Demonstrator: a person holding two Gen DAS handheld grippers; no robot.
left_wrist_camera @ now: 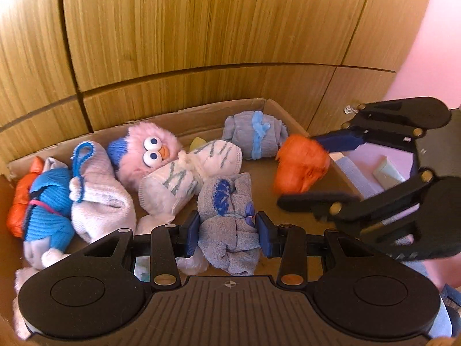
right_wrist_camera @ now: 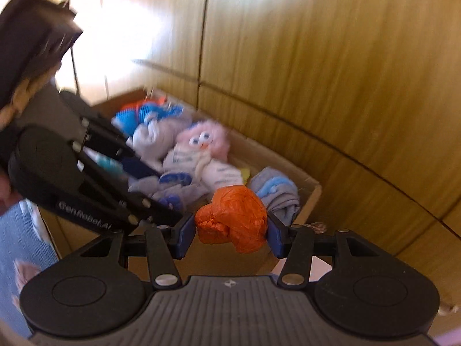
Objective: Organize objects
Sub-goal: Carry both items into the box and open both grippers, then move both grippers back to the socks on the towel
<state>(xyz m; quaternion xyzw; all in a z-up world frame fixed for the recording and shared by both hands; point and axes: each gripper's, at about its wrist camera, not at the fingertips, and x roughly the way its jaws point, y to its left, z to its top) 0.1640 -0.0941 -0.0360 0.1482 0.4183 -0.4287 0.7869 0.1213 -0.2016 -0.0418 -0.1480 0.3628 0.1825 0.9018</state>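
Behind everything we see wooden cabinet panels [left_wrist_camera: 201,28], with a pink wall [left_wrist_camera: 432,43] off to the right. Below them sits an open cardboard box [left_wrist_camera: 270,106] holding soft things: a pink plush [left_wrist_camera: 149,150] with big eyes, a white sock bundle [left_wrist_camera: 190,176] beside it, a grey bundle [left_wrist_camera: 253,134] tied in light blue at the far right corner, a pale roll [left_wrist_camera: 100,190] with a blue loop, and a blue knit piece [left_wrist_camera: 49,201] at the left end.

Our left gripper [left_wrist_camera: 227,230] is clamped on a grey towel bundle [left_wrist_camera: 227,225] over the box's near side. Our right gripper [right_wrist_camera: 232,227] is clamped on a crumpled orange ball [right_wrist_camera: 233,219], held above the box's right end, near the grey bundle.
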